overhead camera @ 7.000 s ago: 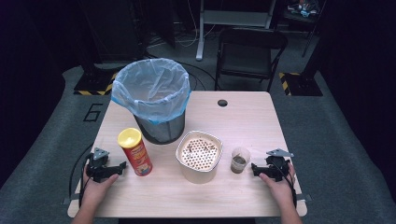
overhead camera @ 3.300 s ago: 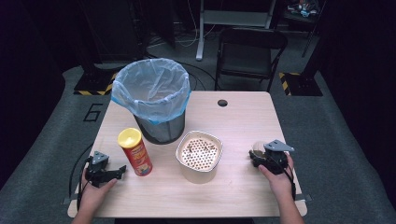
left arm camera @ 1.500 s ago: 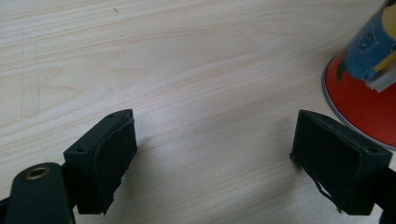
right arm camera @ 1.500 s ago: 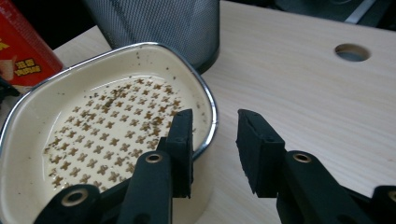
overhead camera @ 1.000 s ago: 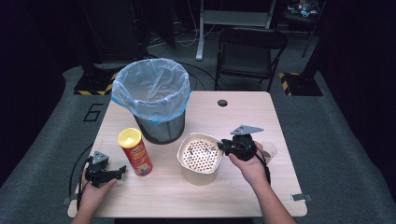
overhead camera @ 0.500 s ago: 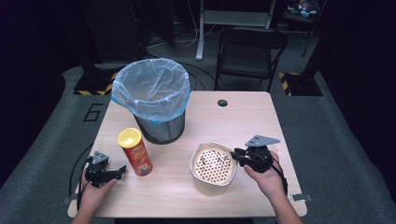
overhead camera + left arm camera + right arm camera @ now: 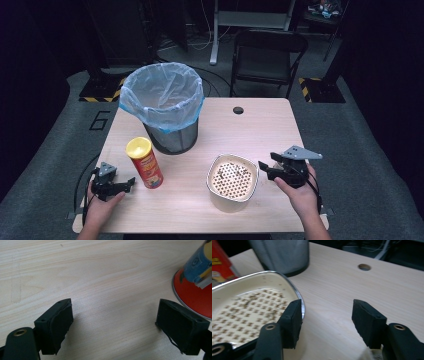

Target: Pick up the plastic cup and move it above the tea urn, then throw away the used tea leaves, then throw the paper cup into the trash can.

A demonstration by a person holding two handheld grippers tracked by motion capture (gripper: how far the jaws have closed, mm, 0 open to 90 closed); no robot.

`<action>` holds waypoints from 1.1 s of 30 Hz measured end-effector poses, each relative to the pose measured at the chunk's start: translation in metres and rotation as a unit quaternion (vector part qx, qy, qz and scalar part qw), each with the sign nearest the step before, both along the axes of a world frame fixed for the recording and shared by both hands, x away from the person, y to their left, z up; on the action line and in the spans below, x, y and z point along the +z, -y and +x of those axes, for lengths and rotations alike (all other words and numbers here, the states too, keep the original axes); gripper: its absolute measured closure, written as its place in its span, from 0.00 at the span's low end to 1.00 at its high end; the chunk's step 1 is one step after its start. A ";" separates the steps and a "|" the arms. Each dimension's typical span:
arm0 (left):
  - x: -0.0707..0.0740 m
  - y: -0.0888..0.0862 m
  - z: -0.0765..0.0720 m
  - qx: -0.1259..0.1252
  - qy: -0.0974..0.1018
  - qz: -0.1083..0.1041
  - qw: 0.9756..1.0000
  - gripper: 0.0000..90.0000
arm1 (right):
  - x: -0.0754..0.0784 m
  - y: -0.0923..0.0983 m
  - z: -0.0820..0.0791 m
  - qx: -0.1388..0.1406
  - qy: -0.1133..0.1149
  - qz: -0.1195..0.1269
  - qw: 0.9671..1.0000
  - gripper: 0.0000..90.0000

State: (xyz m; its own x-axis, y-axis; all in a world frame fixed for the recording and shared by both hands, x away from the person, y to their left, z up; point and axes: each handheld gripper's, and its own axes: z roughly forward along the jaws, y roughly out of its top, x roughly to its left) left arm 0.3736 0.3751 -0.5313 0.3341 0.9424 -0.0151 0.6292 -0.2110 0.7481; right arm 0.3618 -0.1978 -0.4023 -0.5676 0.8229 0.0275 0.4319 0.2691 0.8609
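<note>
The cream square enamel bowl with a perforated insert [image 7: 233, 181] now sits nearer the front edge of the pale wooden table [image 7: 270, 125] than it did a few seconds ago, shifted toward the right front corner. The right gripper [image 7: 266, 168], which had been clamped on the bowl's rim, has just been opening: its jaws stand about half apart with nothing between them, one pad [image 7: 292, 322] just beside the bowl's metal rim, the other over bare wood. The right hand has drawn back to the bowl's right side. The left gripper [image 7: 126, 184] rests unmoved near the front left corner, jaws wide apart and empty, next to the red crisp tube with a yellow lid [image 7: 144, 162]. The black mesh bin with a blue liner [image 7: 164, 104] stands toward the back left as before.
</note>
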 end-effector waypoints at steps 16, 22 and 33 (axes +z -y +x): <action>0.000 0.001 0.000 0.001 -0.001 -0.003 1.000 0.15 | -0.033 0.046 0.000 -0.127 0.021 -0.011 0.992 0.16; 0.000 0.000 0.000 0.000 -0.001 -0.001 1.000 0.15 | -0.040 0.045 0.003 -0.125 0.030 -0.024 0.991 0.15; 0.000 0.001 -0.001 0.001 0.000 -0.002 1.000 0.15 | -0.060 0.043 0.016 -0.138 0.015 -0.059 0.989 0.16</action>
